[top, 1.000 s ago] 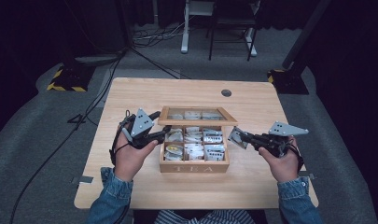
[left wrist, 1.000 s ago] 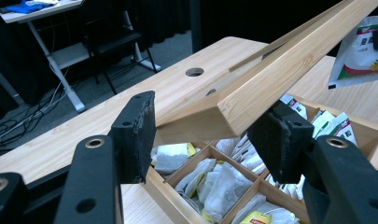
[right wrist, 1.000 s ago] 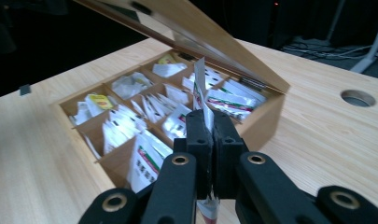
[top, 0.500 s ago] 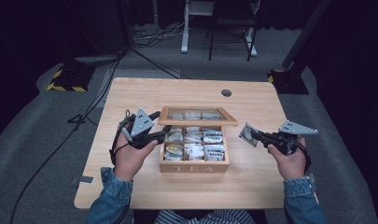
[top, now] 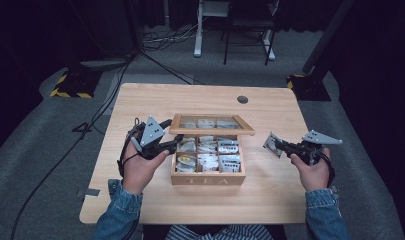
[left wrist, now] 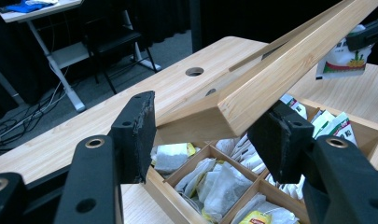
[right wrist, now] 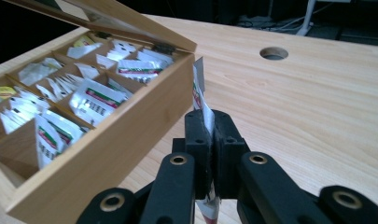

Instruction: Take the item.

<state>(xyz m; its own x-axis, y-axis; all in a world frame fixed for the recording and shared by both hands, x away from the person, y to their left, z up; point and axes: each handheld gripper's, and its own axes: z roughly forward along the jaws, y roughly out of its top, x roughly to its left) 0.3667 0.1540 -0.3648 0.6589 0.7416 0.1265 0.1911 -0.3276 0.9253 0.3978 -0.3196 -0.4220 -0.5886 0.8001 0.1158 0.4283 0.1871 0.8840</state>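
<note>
A wooden tea box (top: 208,177) marked TEA sits mid-table, its compartments full of tea bags (left wrist: 214,182). Its glass-paned lid (top: 212,125) is raised and tilted. My left gripper (top: 174,142) is at the lid's left front corner, and in the left gripper view the lid's wooden frame (left wrist: 270,70) lies between the two jaws, which press on it (left wrist: 210,135). To the right of the box, my right gripper (top: 279,146) is shut on a white tea bag packet (top: 271,144) held above the table. The packet stands up from the closed jaws (right wrist: 209,135), beside the box's wall (right wrist: 130,130).
A round cable hole (top: 242,99) lies in the table's far right part. Bare wood (top: 270,195) spreads right of and in front of the box. Beyond the table stand a chair and desk legs (top: 230,30), with cables (top: 155,42) on the floor.
My right gripper has carried the tea bag packet to the right, away from the box. The left gripper and the raised lid have stayed in place.
</note>
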